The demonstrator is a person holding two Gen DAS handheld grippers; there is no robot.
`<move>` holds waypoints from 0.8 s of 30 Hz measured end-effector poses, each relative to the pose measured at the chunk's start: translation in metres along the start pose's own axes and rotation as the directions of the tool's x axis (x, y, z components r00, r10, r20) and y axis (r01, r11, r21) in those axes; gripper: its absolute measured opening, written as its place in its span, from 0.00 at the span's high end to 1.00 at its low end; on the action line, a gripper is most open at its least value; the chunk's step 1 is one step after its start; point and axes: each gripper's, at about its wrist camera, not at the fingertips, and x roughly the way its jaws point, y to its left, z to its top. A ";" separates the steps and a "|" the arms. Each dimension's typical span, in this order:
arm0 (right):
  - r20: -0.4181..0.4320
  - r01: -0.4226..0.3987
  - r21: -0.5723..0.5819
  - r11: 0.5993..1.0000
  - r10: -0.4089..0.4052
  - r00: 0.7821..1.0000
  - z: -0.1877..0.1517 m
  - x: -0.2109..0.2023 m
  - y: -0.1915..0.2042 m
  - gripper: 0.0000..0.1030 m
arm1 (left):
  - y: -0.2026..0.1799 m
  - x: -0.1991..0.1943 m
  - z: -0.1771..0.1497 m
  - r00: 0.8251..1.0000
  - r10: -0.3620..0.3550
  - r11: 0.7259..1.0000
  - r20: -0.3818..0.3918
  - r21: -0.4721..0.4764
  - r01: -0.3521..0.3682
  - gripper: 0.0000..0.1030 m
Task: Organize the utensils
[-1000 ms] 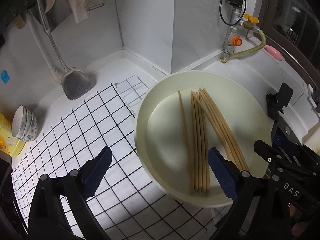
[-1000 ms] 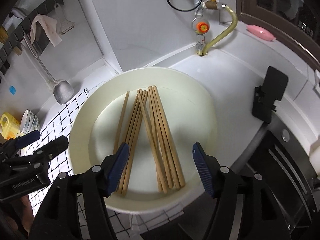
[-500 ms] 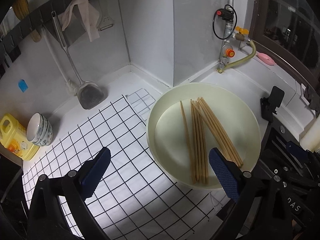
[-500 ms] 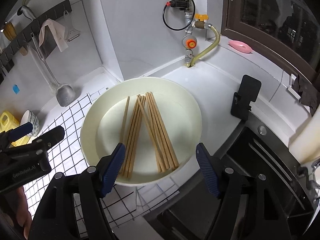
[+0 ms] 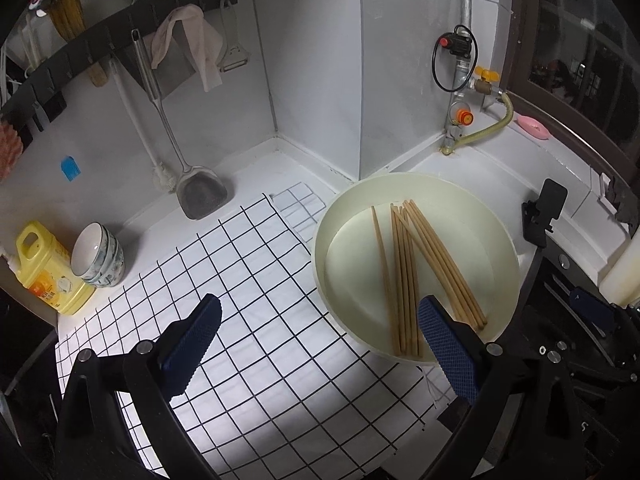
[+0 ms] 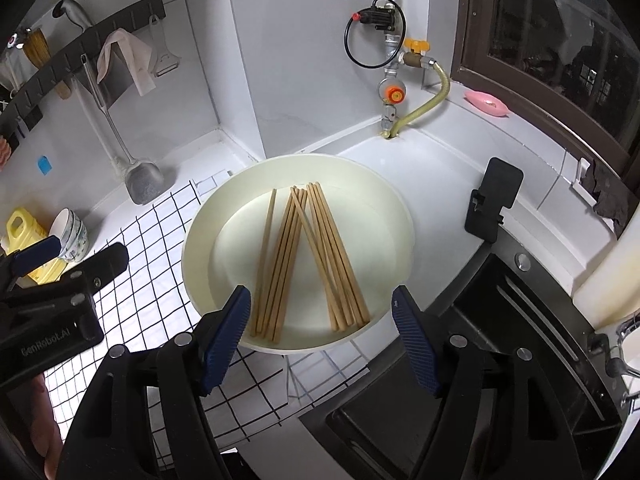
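Observation:
Several wooden chopsticks lie in a round cream basin on the counter; they also show in the right wrist view, inside the same basin. My left gripper is open and empty, raised above the checked cloth just left of the basin's near rim. My right gripper is open and empty, raised above the basin's near rim. The left gripper also shows at the left of the right wrist view.
A white cloth with a black grid covers the counter. A metal spatula and a brush lean on the wall. Stacked bowls and a yellow bottle stand left. A black phone stand and dark sink lie right.
Both grippers have pulled back and up from the basin, so it looks smaller and more of the counter and wall shows. The chopsticks have not moved. Both stay open.

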 end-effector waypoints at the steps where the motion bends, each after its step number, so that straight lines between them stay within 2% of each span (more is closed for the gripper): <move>1: 0.001 0.001 0.000 1.000 -0.001 1.000 0.000 -0.001 0.000 0.32 | 0.000 -0.001 0.000 1.000 -0.001 1.000 -0.001 0.000 0.001 0.06; 24: -0.001 0.007 -0.006 1.000 -0.007 1.000 0.000 -0.006 0.004 0.32 | 0.003 -0.002 0.000 1.000 -0.023 1.000 -0.013 -0.015 0.023 0.06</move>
